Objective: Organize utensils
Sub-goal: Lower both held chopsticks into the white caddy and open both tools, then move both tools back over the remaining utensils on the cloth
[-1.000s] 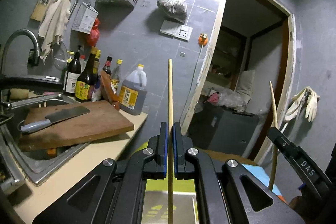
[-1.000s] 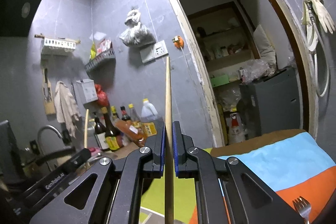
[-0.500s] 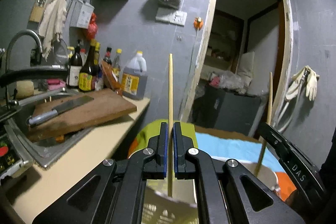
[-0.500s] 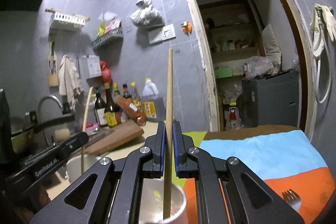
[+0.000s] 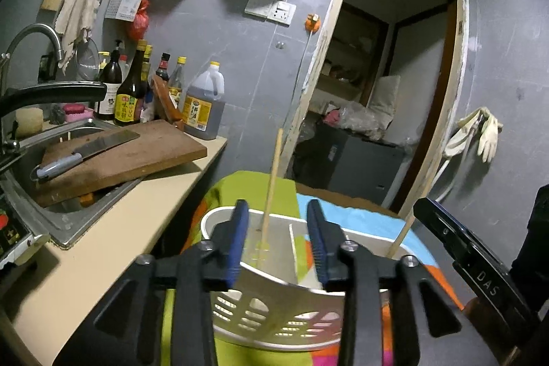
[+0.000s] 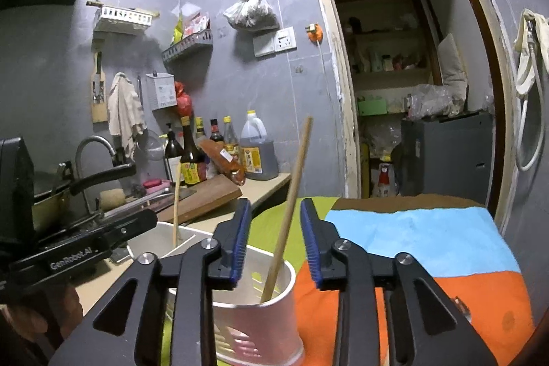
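A white slotted utensil holder (image 5: 274, 307) with a divider stands on a green, blue and orange cloth (image 6: 429, 228). My left gripper (image 5: 277, 208) hangs over its left compartment, jaws opening. A wooden chopstick (image 5: 272, 184) stands free between them, its foot in the holder, touching neither pad. Over the right compartment of the holder (image 6: 260, 325), my right gripper (image 6: 275, 204) is also opening. A second chopstick (image 6: 291, 204) leans loose between its jaws. Each view shows the other chopstick (image 5: 418, 194) (image 6: 176, 198) and a finger (image 5: 473, 266) (image 6: 85, 246) of the other gripper.
To the left are a counter (image 5: 113, 246) and a sink (image 5: 51, 211). A wooden cutting board (image 5: 137, 153) lies across the sink with a cleaver (image 5: 85, 150) on it. Behind stand several bottles (image 5: 202, 105). A doorway (image 5: 394, 91) opens behind the holder, and gloves (image 5: 480, 132) hang on the right.
Both grippers have come down over the holder, each carrying its chopstick. Their jaws, shut on the chopsticks before, now stand apart, and the chopsticks have dropped into the holder and lean.
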Action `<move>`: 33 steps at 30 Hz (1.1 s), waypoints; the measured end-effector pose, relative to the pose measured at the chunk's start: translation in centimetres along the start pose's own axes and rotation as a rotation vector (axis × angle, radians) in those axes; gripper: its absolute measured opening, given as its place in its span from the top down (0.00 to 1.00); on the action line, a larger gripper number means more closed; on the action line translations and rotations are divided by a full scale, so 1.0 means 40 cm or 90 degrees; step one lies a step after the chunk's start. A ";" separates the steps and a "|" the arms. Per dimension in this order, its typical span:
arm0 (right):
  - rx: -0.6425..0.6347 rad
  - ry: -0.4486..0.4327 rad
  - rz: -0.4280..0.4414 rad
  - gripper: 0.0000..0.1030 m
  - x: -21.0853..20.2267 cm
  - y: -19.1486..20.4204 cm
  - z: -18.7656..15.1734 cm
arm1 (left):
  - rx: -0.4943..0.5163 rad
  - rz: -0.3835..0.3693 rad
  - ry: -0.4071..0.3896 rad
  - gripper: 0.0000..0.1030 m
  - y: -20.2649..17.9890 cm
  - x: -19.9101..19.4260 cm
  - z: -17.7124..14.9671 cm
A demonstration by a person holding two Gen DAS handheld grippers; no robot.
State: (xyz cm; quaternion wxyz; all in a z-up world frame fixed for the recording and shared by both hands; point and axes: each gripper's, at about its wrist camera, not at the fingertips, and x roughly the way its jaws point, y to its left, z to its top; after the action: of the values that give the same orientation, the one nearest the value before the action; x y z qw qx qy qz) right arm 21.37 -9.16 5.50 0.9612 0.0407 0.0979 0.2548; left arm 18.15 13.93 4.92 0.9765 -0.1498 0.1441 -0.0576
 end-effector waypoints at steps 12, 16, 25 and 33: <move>-0.007 -0.072 -0.039 0.12 -0.129 -0.064 0.068 | 0.018 -0.044 -0.046 0.27 -0.095 -0.069 0.031; -0.003 -0.093 -0.067 0.00 -0.190 -0.105 0.078 | 0.021 -0.065 -0.065 0.09 -0.135 -0.082 0.027; -0.017 -0.086 -0.134 0.00 -0.286 -0.200 0.079 | 0.064 -0.102 -0.052 0.08 -0.234 -0.076 -0.003; -0.031 -0.038 -0.179 0.00 -0.302 -0.272 0.044 | 0.117 -0.135 -0.004 0.08 -0.325 -0.044 -0.078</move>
State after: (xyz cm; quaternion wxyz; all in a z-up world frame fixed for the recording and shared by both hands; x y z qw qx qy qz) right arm 16.69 -24.64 7.83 0.9905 0.0110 0.0680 0.1189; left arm 14.66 1.02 6.55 0.9750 -0.0742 0.1186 -0.1726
